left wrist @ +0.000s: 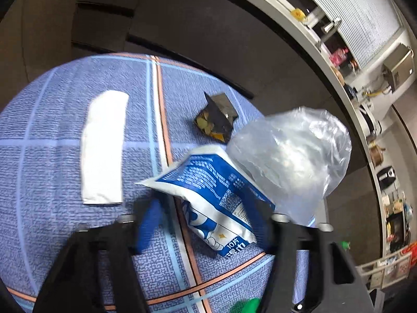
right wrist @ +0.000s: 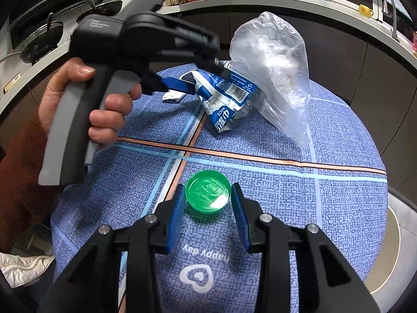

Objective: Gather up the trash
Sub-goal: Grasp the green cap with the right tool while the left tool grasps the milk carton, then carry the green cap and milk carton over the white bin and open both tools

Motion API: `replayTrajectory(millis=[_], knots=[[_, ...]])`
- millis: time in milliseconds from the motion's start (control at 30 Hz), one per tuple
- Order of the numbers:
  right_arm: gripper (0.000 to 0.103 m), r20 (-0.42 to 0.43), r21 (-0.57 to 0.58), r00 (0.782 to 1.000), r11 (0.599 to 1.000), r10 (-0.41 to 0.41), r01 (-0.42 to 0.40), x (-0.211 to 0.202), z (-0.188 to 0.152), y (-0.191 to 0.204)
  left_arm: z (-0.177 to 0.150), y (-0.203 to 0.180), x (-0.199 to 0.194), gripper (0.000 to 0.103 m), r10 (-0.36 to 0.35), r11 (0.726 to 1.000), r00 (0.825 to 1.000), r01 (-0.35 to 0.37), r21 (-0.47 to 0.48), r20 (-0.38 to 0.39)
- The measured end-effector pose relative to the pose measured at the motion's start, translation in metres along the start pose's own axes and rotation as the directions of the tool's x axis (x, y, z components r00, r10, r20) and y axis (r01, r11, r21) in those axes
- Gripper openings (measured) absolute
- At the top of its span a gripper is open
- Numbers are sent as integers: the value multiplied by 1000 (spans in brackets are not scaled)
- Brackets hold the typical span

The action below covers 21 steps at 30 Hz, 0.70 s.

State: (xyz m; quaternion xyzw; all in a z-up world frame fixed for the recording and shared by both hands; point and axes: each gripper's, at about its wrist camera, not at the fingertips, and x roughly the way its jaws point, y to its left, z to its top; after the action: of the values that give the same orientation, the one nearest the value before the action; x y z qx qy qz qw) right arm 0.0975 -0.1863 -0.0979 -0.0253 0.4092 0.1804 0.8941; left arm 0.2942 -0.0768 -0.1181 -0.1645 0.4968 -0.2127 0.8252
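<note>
A blue and white wrapper (left wrist: 208,190) lies on the blue tablecloth with one end under a clear plastic bag (left wrist: 292,161). My left gripper (left wrist: 206,224) is open with its blue fingers on either side of the wrapper; the right wrist view shows it (right wrist: 187,83) by the wrapper (right wrist: 226,94) and bag (right wrist: 273,70). My right gripper (right wrist: 208,200) is open around a green bottle cap (right wrist: 208,191) lying on the cloth. A white folded paper (left wrist: 104,148) and a dark snack packet (left wrist: 216,120) lie farther off.
The round table (right wrist: 286,208) has a blue cloth with orange and pale stripes. A kitchen counter (right wrist: 260,2) with pots, dishes, a jar and a yellow cup curves behind it. Dark cabinet fronts (left wrist: 208,39) stand below the counter.
</note>
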Motion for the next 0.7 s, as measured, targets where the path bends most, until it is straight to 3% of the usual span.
replayTrajectory(millis=[67,200,700], knots=[[37,3,2,1000,1000,0,0,-2,0,1,-4,-1,4,17,-13,1000,999,14,18,-36],[37,11,6,1000,1000,7,-7,-7,0,0,-16,-7,-11,12,-5,998,1000,6,57,-15],[37,107,52,994,999,-15,9,-55,-8,-20,-68,-32,-107,12,-28,990,995,14,137,99]])
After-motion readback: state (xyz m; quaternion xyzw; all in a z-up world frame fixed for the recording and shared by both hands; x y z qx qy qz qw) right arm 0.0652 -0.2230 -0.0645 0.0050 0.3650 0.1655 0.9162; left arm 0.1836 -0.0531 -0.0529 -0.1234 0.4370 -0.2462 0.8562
